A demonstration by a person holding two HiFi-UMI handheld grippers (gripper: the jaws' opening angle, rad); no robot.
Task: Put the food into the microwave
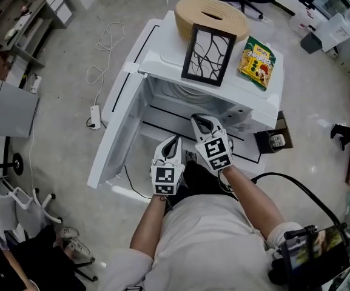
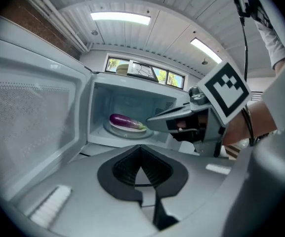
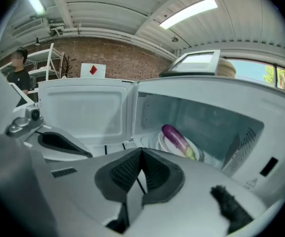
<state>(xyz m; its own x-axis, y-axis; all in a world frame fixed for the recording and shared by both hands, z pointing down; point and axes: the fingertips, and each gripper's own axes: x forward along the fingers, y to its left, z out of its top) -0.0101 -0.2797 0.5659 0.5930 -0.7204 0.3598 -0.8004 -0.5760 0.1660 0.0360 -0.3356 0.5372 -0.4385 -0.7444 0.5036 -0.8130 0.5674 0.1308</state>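
Left tongs and right tongs, both closed and empty, face the microwave holding an eggplant

Bright, even light from ceiling strip lamps, plus daylight thru windows. Head view is sharp, w/ soft shadows only. Both gripper views are fisheye: black vignetted corners, bent edges, close foreground soft. Inside of microwave looks perhaps slightly dimmer and bluish.
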